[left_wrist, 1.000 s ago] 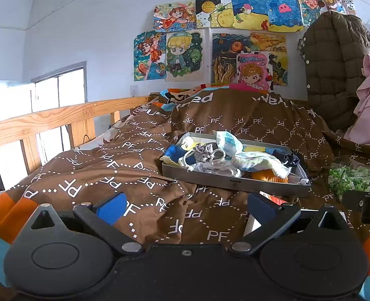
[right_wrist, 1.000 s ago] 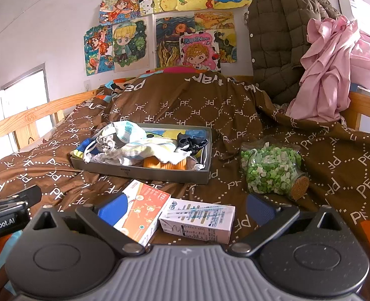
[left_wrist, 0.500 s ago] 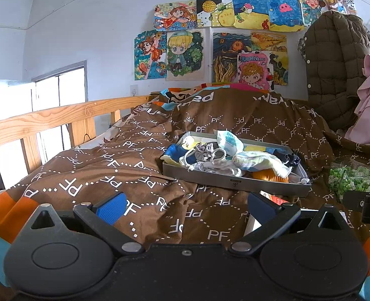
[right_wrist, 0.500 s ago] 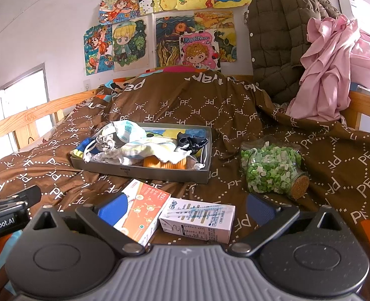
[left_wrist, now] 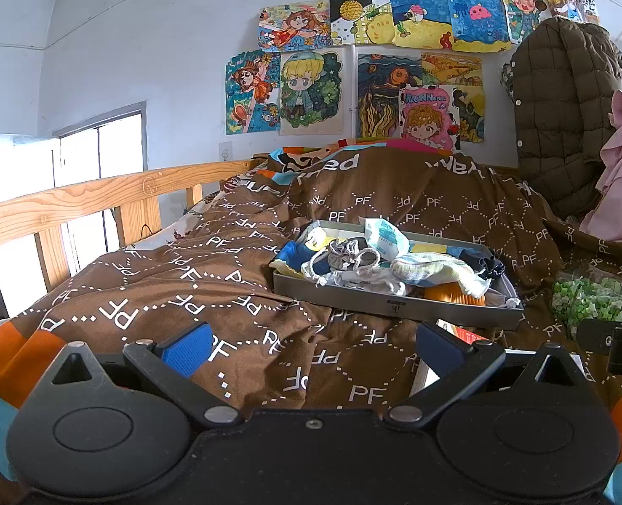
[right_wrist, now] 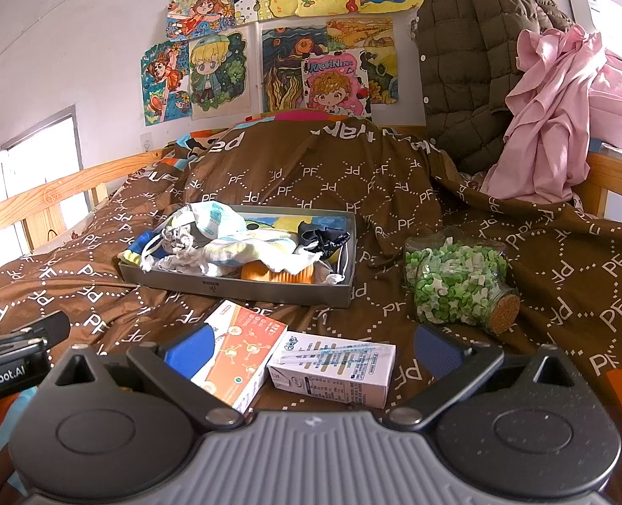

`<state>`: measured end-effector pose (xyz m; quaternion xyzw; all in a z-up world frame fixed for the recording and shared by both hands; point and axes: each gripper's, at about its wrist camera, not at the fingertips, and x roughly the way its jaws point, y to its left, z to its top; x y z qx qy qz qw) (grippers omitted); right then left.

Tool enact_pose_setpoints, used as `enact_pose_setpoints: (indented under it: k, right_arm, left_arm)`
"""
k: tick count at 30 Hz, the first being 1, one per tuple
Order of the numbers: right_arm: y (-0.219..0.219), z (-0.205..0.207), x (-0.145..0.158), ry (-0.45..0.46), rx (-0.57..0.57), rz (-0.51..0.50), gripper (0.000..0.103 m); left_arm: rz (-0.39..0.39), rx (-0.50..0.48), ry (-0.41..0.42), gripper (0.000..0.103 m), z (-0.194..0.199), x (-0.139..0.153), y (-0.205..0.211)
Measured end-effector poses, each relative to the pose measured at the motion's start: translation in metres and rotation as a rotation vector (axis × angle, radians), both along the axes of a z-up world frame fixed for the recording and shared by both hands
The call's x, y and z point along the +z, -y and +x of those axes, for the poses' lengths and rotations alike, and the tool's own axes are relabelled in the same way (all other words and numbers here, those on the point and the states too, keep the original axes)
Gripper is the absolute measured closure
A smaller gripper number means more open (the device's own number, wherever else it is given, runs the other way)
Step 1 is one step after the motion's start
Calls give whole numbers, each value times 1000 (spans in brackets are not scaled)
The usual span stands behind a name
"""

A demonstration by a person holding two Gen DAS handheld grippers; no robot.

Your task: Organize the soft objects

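A grey tray lies on the brown bedspread, heaped with soft things: pale socks and cloths, a white packet, a dark pouch and an orange piece. It also shows in the left wrist view. My left gripper is open and empty, low over the bedspread in front of the tray. My right gripper is open and empty, over an orange-and-white box and a white carton.
A glass jar of green and white pieces with a cork lies on its side right of the tray. A wooden bed rail runs along the left. A brown padded coat and pink cloth hang at the back right.
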<state>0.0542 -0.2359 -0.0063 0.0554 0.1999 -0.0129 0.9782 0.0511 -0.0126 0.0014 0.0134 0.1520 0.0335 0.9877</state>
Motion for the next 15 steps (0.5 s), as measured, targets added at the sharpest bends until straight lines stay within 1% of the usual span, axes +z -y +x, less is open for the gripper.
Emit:
enact_pose_setpoints:
  k: [15]
  right_arm:
    - [0, 0, -1, -2, 0, 0, 0]
  left_arm:
    - [0, 0, 0, 1, 0, 0, 0]
